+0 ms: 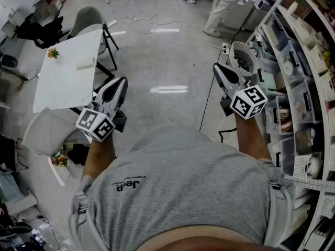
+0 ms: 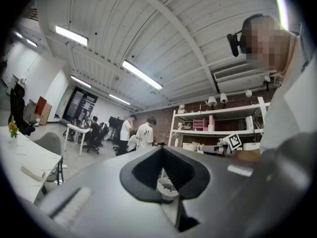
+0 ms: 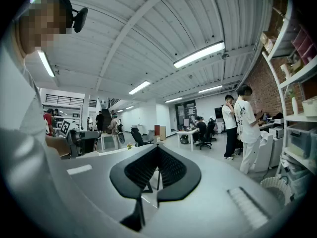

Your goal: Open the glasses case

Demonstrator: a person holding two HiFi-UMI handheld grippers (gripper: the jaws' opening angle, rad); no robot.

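Searching the views for the glasses case turns up nothing that is surely one. The nearest candidate is a small pale oblong thing (image 1: 85,63) lying on the white table (image 1: 57,88) ahead and to the left, well apart from both tools and too small to identify. I judge from this that the task is not under way at this moment. The left gripper (image 1: 121,83) and the right gripper (image 1: 218,68) are held out level in front of the person's chest, over the floor (image 1: 167,61). They are aimed into the room rather than down at anything, which reads as a waiting or carrying pose. Each has its jaws pressed together with nothing between them, probably so that nothing snags before the work begins. Shelves (image 1: 301,82) with bins run along the right, and a white basket (image 1: 244,59) stands just beyond the right gripper's tip, near but not touched
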